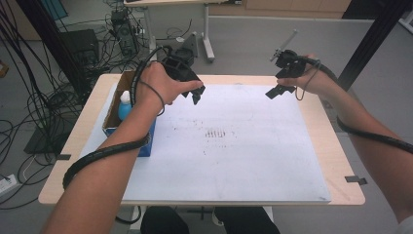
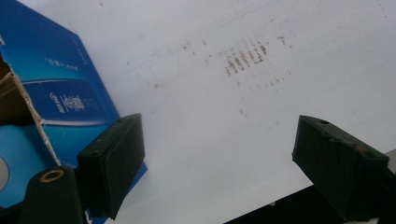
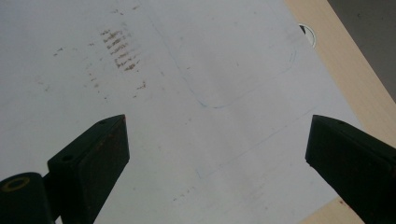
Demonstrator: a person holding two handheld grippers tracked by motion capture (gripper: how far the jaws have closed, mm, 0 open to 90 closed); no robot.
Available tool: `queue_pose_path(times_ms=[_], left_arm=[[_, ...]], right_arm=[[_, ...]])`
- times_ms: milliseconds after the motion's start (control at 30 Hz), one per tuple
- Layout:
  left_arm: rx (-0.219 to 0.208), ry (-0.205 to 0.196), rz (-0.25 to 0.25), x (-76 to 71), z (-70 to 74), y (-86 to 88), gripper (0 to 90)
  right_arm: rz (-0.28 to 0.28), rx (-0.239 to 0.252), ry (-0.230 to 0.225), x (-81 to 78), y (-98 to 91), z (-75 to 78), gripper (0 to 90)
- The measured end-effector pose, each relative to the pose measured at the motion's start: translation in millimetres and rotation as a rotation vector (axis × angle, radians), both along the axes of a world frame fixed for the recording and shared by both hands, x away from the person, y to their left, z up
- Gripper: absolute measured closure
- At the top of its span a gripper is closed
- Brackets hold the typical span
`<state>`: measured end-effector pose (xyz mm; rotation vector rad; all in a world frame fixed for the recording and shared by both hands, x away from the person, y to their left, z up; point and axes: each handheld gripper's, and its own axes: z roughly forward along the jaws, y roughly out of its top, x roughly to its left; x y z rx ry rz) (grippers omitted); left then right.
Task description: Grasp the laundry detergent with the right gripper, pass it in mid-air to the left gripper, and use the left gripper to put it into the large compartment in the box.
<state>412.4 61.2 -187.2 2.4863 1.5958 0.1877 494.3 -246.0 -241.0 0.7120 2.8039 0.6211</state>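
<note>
A blue box (image 1: 146,141) sits on a white sheet (image 1: 253,161) with brown smudges (image 1: 215,133) atop the tan table (image 1: 336,151).

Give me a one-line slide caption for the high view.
Two open hand-held grippers, left gripper and right gripper, hover over a stained white sheet beside a blue box.

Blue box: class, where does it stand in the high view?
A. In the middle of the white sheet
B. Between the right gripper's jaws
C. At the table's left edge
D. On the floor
C: the blue box stands at the left edge of the table, beside the white sheet.
</note>
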Motion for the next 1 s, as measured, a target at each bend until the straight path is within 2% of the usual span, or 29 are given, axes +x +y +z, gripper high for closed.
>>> queue_pose_path(times_ms=[267, 1000], left_arm=[[-0.01, 0.0, -0.016, 0.4, -0.2, -7.4, 17.1], [-0.003, 0.005, -0.02, 1.0, -0.6, -7.5, 17.1]], right_arm=[[-0.003, 0.002, 0.0, -1.0, -1.1, 1.7, 6.3], [0.004, 0.006, 0.005, -1.0, -0.1, -0.6, 6.5]])
